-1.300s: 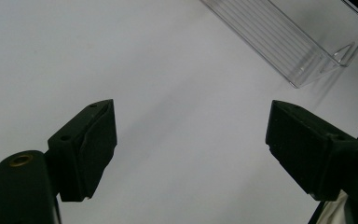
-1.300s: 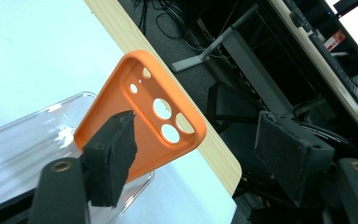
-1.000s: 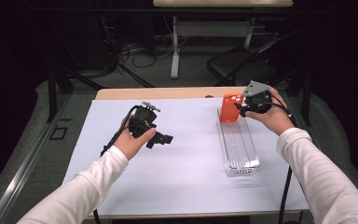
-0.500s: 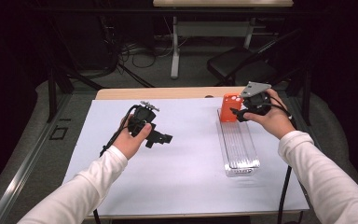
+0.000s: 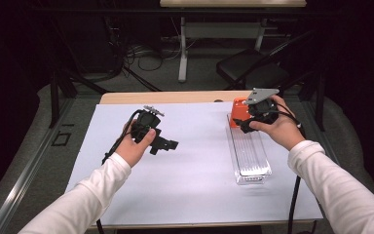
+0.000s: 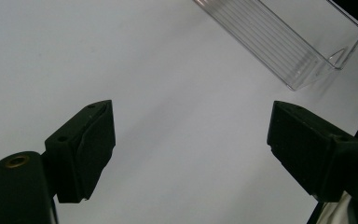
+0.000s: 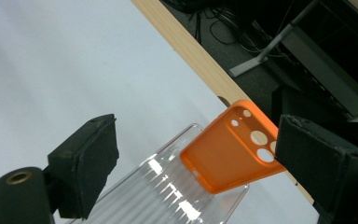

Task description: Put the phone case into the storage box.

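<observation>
An orange phone case (image 5: 237, 111) (image 7: 230, 151) leans tilted in the far end of a long clear plastic tray (image 5: 250, 153) (image 7: 168, 191) at the right of the white table. My right gripper (image 5: 242, 125) (image 7: 196, 123) hovers open just over that end. In the right gripper view its right jaw overlaps the case's edge, and I cannot tell whether they touch. My left gripper (image 5: 164, 145) (image 6: 191, 112) is held open above the bare white sheet at the middle left, jaws wide apart with nothing between them. The tray's near end (image 6: 289, 42) lies ahead of it.
A white sheet (image 5: 190, 175) covers the table, with a wooden strip (image 5: 175, 97) along the far edge. Behind the table are a dark chair (image 5: 253, 73), cables and desk legs on the floor. Cables trail from both grippers.
My right gripper has shifted slightly left and down, closer over the orange case. The left gripper has barely moved.
</observation>
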The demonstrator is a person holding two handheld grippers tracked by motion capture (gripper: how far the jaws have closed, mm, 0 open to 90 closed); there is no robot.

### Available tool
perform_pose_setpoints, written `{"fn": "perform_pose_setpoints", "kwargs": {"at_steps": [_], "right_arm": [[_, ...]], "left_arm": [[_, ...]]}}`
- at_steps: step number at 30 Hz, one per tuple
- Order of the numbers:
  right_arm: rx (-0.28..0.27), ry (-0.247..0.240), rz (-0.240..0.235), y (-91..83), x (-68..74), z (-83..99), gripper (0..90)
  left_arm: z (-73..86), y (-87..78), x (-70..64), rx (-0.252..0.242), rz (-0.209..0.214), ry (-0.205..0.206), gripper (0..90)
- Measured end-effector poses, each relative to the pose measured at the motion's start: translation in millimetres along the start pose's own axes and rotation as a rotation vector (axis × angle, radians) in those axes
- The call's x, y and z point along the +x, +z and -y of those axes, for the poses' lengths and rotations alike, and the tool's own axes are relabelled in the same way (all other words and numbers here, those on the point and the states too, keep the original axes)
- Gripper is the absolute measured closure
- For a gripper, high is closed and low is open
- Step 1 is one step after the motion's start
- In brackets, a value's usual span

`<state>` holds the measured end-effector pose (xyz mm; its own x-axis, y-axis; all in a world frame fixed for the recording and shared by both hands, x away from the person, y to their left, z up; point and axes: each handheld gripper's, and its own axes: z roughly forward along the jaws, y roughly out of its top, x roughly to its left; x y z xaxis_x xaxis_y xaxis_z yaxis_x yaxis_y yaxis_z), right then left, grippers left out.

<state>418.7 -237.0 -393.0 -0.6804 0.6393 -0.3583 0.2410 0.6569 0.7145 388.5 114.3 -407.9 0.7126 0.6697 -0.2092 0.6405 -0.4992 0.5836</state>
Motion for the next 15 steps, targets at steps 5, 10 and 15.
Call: {"fn": "perform_pose_setpoints", "kwargs": {"at_steps": [5,10,15], "right_arm": [[0.003,0.014,-0.028,-2.5,7.6,-2.6,12.5],[-0.003,0.032,-0.054,-4.2,13.8,-3.8,12.6],[-0.013,0.066,-0.077,-5.5,18.1,-4.1,11.4]], "left_arm": [[1.7,-0.9,0.7,-0.012,-0.005,0.000,15.4],[3.4,-4.3,1.2,-0.033,0.003,0.003,15.3],[6.6,-6.7,1.6,-0.047,0.016,0.008,15.2]]}}
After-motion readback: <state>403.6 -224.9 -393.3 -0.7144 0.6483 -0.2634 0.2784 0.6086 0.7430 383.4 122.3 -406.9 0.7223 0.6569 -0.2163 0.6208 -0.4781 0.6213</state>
